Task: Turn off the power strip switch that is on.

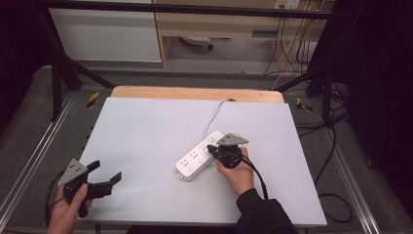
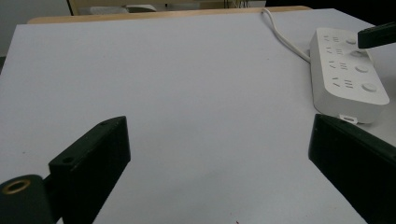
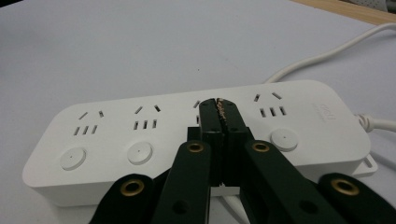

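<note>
Right gripper point(image 3: 219, 105): jaws pressed together, nothing between them, tips poised over the third outlet group of the white power strip point(image 3: 116, 135), just above its top face; contact cannot be confirmed. The strip carries 4 outlet groups, each with a round button, and lies flat and diagonal on the white table surface point(image 1: 146, 131), right of centre. Its white cord point(image 1: 214, 114) runs toward the far edge. Left gripper point(image 1: 102, 175): jaws spread wide, empty, near the front-left corner, well apart from the strip.
</note>
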`<state>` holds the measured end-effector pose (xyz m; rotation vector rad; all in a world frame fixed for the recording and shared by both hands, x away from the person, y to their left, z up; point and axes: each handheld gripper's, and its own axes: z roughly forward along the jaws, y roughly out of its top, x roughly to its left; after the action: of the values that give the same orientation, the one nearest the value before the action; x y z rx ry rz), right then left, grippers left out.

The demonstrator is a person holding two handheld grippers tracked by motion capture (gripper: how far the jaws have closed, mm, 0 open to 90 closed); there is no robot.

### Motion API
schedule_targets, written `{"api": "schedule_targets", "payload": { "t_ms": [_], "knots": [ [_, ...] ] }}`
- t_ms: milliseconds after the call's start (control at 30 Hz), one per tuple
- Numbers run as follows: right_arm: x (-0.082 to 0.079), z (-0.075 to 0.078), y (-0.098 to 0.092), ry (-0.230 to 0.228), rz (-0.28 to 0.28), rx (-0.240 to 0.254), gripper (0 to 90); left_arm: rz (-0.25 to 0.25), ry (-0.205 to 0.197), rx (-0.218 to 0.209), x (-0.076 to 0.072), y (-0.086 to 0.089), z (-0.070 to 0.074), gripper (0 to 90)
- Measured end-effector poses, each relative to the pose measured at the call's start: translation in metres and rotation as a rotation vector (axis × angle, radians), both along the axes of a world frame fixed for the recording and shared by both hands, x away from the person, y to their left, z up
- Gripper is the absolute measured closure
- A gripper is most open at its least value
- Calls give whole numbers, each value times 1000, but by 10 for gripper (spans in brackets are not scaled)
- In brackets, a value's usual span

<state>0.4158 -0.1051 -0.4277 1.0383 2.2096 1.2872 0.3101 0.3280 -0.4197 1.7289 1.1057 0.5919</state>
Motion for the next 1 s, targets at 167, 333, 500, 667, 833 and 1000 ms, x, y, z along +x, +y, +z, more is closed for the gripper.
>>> {"api": "schedule_targets", "payload": {
  "t_ms": [167,333,500,667,833,1000],
  "knots": [
    [0,-1,2,-1,6,-4,900,0,0,0,0,0,0,53],
    [0,-2,2,7,6,-8,900,-2,0,1,0,0,0,53],
    [1,-3,2,13,0,1,900,-1,1,-2,0,0,0,53],
    [1,-4,3,13,-3,-1,900,-1,0,-1,0,0,0,53],
    [1,-4,3,17,2,-2,900,-1,0,-1,0,1,0,53],
    [1,-5,4,17,3,1,900,-1,0,-2,0,0,0,53]
  ]
}}
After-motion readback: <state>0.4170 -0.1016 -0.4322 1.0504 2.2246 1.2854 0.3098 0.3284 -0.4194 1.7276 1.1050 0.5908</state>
